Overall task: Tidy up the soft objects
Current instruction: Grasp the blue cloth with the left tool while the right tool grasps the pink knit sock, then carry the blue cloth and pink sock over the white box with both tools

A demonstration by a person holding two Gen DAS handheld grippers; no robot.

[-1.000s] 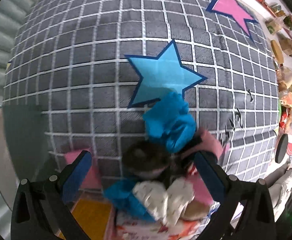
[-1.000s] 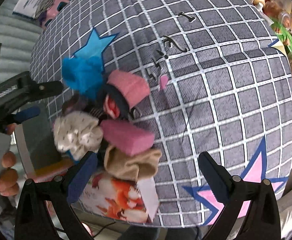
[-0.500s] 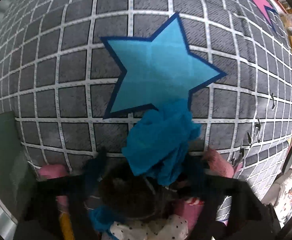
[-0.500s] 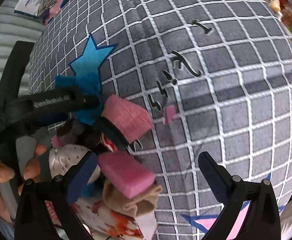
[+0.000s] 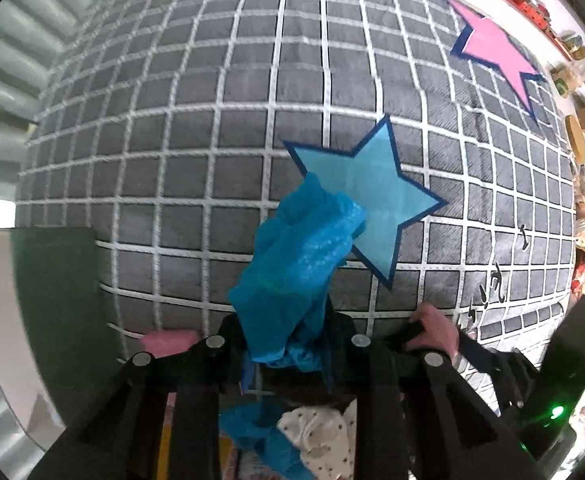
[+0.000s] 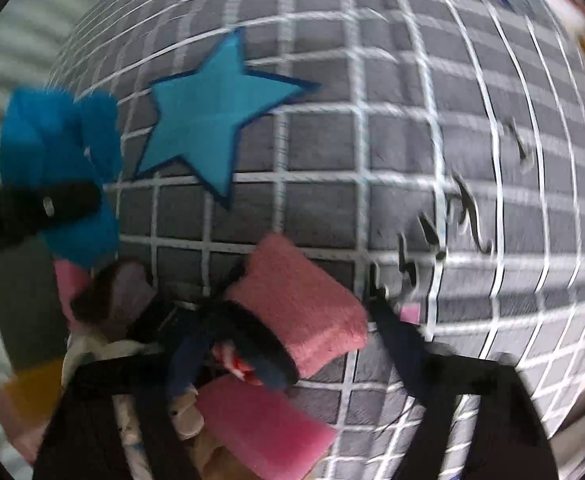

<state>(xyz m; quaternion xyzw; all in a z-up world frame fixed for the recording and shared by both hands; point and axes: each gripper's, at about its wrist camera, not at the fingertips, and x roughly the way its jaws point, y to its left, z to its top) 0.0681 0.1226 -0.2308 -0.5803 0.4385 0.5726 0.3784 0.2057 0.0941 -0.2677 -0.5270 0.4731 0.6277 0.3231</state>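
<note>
Blue fabric piece: crumpled, thin, limp; judged very light, non-fragile, likely to drape and slip if pinched at edge. Best hold: bunched middle. Location: lifted above grid-pattern mat, overlapping blue star, beside pile.

Left claw: clenched on lower end of fabric (upper part flops free).

Right claw: spread, grasping nothing; straddles pink fuzzy block (view blurred).

Pile nearby: pink sponge, dotted white cloth. All soft, compressible.
</note>
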